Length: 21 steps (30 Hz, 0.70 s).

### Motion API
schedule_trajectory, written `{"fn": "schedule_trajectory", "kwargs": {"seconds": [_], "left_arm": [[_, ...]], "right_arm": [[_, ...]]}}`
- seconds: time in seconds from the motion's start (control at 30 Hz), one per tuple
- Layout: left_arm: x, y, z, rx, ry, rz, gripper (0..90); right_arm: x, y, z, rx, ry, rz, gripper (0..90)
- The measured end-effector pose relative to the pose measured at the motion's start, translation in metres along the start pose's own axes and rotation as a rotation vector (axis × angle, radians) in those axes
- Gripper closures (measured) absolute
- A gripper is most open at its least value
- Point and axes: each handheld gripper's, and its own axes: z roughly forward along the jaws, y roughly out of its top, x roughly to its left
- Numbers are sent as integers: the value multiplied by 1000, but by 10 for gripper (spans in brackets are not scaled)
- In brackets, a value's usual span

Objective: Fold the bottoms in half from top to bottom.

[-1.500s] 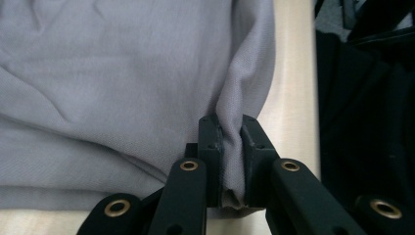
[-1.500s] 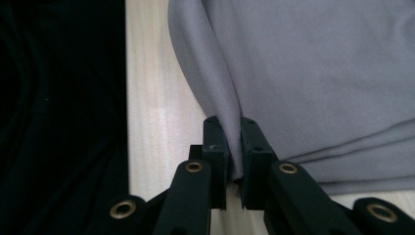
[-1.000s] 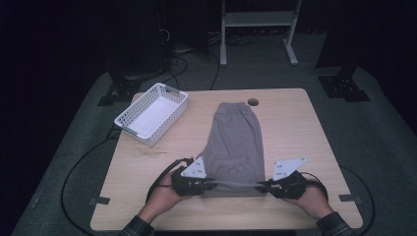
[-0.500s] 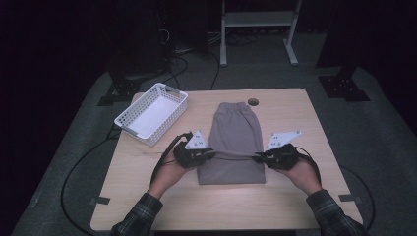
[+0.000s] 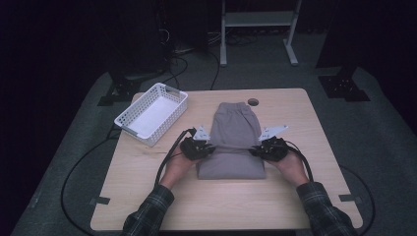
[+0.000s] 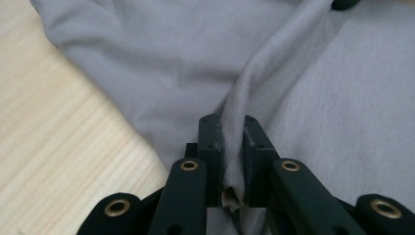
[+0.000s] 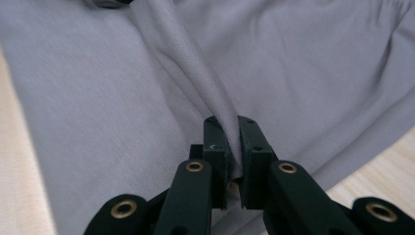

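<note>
Both hands have carried the near hem of the grey shorts (image 5: 231, 142) away from the table's (image 5: 147, 196) front edge and up over the garment, so the fold now lies doubled on itself where a second ago it lay flat and full length. The left gripper (image 5: 199, 148) sits at the cloth's left edge, its jaws nearly closed and pinching a ridge of grey fabric, as its own view (image 6: 230, 147) shows. The right gripper (image 5: 268, 148) mirrors it at the right edge, clamped tight on the same hem (image 7: 231, 142). A taut band of cloth runs between them. The shorts lie mid-table, waistband toward the far edge. A white basket (image 5: 152, 114) rests at the far left corner.
</note>
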Motion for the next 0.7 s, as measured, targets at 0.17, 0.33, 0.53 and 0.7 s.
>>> {"fn": "schedule_trajectory", "kwargs": {"seconds": [0.17,0.33,0.53,0.7], "left_arm": [[-2,-3,10,45,10,12,821],[-10,-6,7,61,-17,21,823],[-20,-9,2,76,-38,32,822],[-36,-14,-6,89,-59,53,822]], "right_arm": [[3,-4,16,60,-13,-13,837],[4,-8,15,59,10,-4,837],[11,-10,11,70,36,-9,836],[20,-15,5,79,72,-13,835]]}}
